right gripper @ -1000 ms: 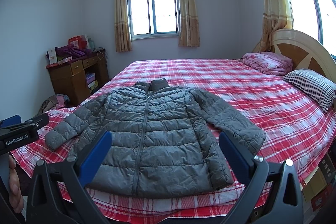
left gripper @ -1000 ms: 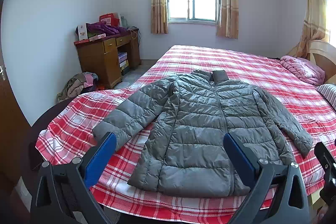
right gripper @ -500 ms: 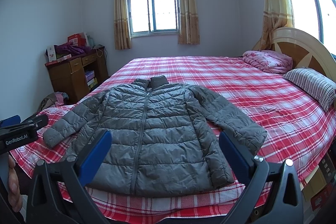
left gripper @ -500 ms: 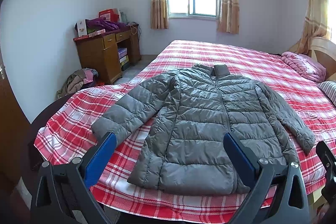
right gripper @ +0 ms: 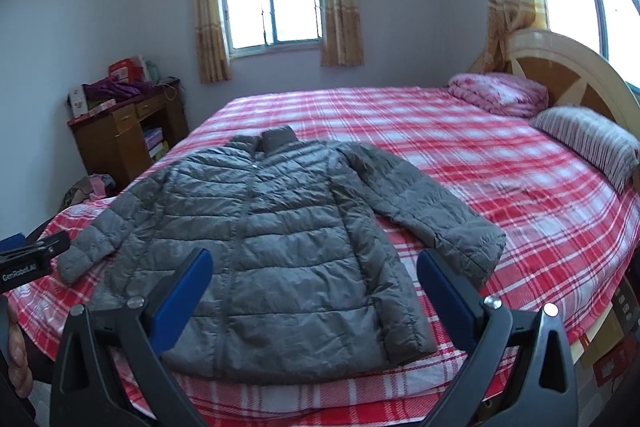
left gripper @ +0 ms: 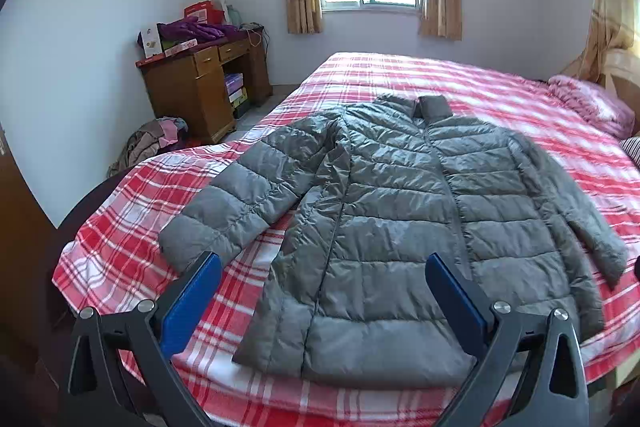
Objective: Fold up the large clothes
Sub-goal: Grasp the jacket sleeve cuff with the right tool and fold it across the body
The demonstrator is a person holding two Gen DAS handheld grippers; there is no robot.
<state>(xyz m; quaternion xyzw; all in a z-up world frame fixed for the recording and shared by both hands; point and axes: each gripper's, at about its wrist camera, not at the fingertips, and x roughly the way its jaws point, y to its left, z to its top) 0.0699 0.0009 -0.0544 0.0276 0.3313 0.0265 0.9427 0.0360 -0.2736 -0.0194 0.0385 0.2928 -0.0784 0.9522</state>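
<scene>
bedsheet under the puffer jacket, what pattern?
Red-and-white plaid bedsheet, under the grey puffer jacket. Shows best in the right wrist view.

A home bedroom is showing here. A bed in a red checked sheet is filling the room, with pillows lying by the headboard. Curtains are framing the window, and a wooden desk is standing against the wall.
</scene>
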